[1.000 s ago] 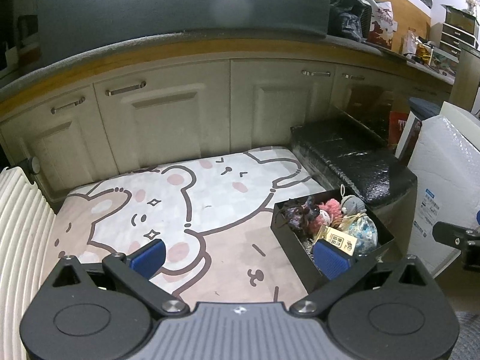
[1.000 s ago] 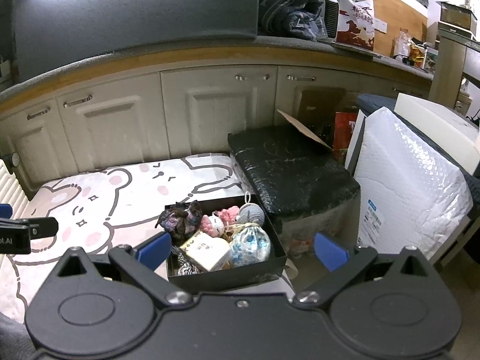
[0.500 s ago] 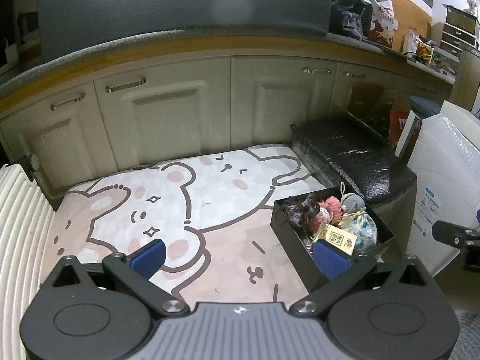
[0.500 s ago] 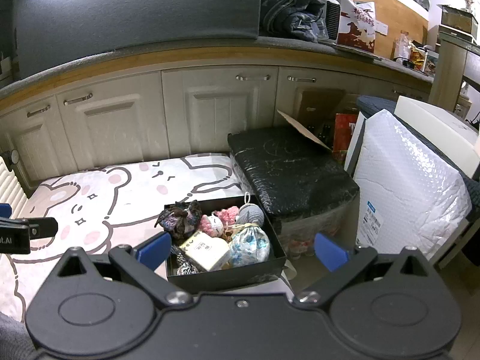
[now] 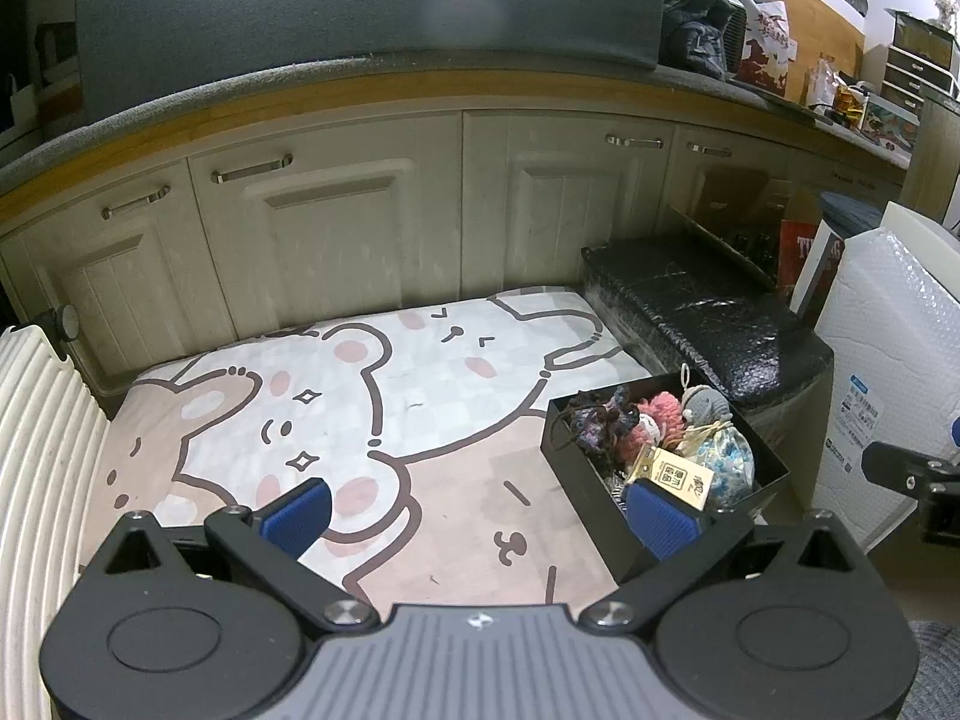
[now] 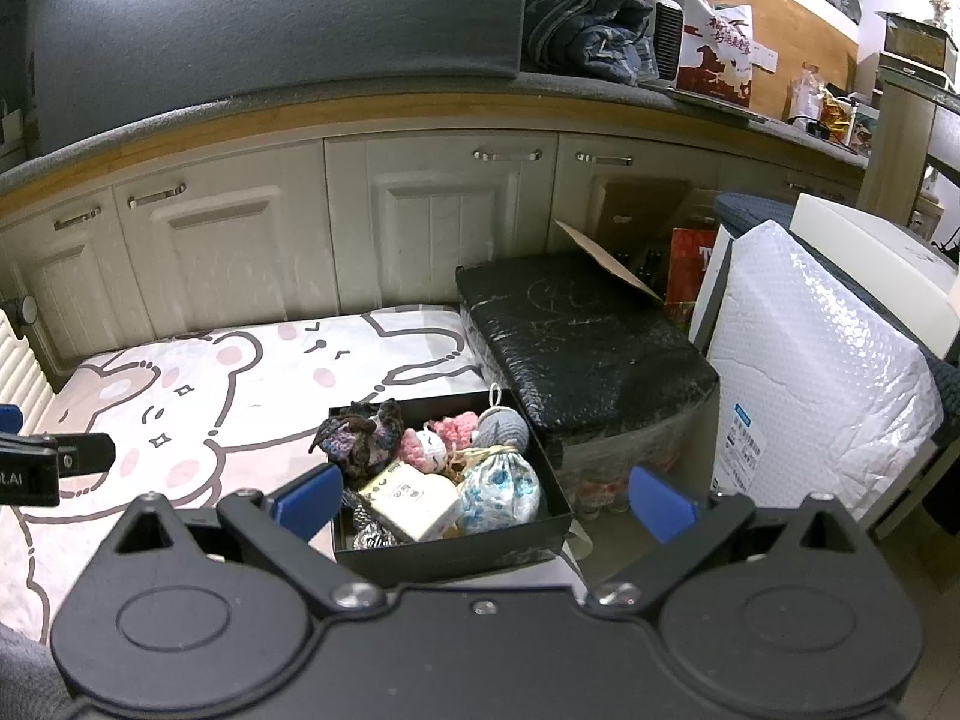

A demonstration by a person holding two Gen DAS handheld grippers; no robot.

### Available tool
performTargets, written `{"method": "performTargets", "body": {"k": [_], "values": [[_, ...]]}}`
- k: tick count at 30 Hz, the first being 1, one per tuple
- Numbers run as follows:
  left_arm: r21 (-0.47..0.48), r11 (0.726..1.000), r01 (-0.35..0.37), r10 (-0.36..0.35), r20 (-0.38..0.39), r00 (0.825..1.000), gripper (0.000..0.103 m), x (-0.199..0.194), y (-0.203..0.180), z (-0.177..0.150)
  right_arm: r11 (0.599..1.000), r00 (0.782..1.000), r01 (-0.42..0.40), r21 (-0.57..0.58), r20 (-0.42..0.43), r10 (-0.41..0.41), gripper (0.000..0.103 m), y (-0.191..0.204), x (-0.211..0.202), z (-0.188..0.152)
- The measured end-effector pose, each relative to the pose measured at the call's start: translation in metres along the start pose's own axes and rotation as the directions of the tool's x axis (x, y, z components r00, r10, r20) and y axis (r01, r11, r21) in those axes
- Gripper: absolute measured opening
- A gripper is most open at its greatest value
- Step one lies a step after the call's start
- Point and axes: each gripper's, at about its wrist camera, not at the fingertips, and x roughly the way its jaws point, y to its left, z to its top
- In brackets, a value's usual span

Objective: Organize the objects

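A black open box [image 6: 456, 552] stands on the right part of a cartoon bear mat [image 6: 240, 396]; it also shows in the left wrist view [image 5: 576, 468]. It holds a dark crocheted pouch [image 6: 360, 435], a pink crocheted doll [image 6: 441, 441], a grey knitted ball [image 6: 504, 426], a blue floral pouch [image 6: 498, 489] and a cream tagged packet [image 6: 414, 498]. My right gripper [image 6: 483, 501] is open, above the box's near side. My left gripper [image 5: 480, 513] is open and empty over the mat [image 5: 360, 396], left of the box.
Cream cabinets [image 5: 336, 228] line the back under a counter. A black wrapped crate [image 6: 576, 336] stands right of the box, with a white bubble-wrapped parcel [image 6: 822, 372] beyond it. A white ribbed object [image 5: 36, 480] lies at the mat's left edge.
Both grippers stay open. The views have shifted only slightly; the box and its contents have not moved.
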Motion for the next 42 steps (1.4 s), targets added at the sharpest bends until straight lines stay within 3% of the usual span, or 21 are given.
{"method": "performTargets", "body": {"k": [42], "values": [[0.1, 0.987, 0.128, -0.126, -0.029, 0.992, 0.103, -0.0006, 0.0012, -0.0017, 1.0, 1.0, -0.001, 0.0, 0.0, 0.001, 0.103, -0.0007, 0.0003, 0.0001]]}}
